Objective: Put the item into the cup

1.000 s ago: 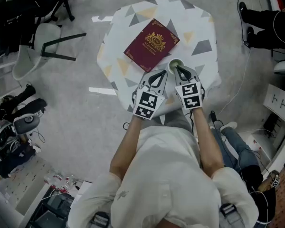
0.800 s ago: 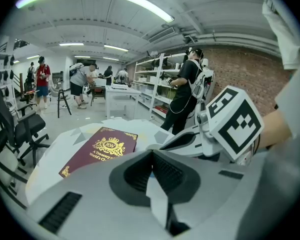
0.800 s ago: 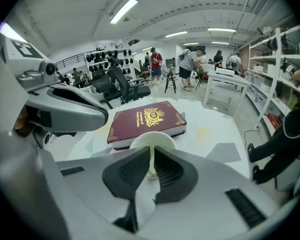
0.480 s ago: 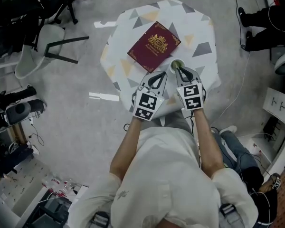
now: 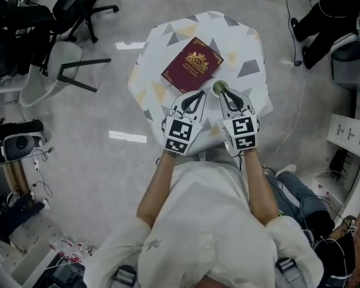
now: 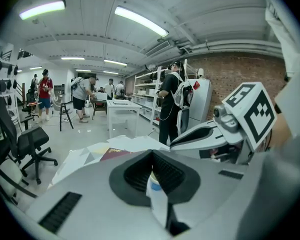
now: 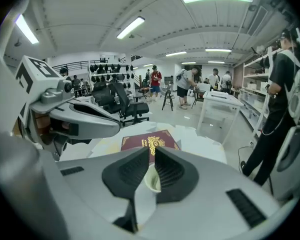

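The item (image 6: 153, 185), a small white piece with a blue patch whose kind cannot be made out, is pinched between the closed jaws of the left gripper (image 5: 194, 99). It is held low over the near side of the patterned table (image 5: 243, 44), just left of the cup (image 5: 219, 87). The cup, pale and open-mouthed, stands on the table beside the near corner of a maroon booklet (image 5: 192, 64) with a gold crest. Its rim is clamped by the right gripper (image 7: 153, 152), with one jaw inside and one outside as far as can be judged.

The step in hand is taken to be the transfer, since the item is not yet over the cup's mouth. It would best be carried to the right until it hangs squarely above the opening, lowered inside the rim, and only then let go. The cup should be kept upright and steady throughout. The jaw inside the rim should be avoided, since little of the mouth is left free.
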Demonstrator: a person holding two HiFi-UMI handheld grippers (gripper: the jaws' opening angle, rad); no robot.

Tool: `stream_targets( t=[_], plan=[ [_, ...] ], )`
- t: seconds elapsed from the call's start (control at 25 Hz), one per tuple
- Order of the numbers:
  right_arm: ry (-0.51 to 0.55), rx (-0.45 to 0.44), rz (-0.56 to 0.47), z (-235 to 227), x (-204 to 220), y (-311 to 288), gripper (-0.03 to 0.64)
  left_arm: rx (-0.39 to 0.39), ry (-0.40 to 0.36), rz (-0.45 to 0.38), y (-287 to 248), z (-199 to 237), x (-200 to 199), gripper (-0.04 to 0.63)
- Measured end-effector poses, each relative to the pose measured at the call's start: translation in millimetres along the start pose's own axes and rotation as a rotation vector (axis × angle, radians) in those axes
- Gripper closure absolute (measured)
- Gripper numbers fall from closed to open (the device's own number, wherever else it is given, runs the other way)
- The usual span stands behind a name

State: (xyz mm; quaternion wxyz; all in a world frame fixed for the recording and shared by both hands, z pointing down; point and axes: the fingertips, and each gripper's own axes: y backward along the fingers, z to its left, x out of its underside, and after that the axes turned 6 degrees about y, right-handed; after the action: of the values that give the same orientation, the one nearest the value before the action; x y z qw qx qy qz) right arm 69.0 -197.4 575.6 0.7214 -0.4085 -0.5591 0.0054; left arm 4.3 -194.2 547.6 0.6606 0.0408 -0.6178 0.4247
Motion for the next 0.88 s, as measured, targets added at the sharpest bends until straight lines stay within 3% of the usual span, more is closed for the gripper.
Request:
stream_targets(
  t=[0.52,0.88],
  plan=[
    [0.047,0.136,-0.265,-3,-94,77,0.575,0.019,-0.068,-0.196,49,-5,-84,0.581],
    [0.052,0.192,-0.334,9,-114,110,0.577,0.054,-0.109,-0.259,81,-15,-106,0.581]
  ],
)
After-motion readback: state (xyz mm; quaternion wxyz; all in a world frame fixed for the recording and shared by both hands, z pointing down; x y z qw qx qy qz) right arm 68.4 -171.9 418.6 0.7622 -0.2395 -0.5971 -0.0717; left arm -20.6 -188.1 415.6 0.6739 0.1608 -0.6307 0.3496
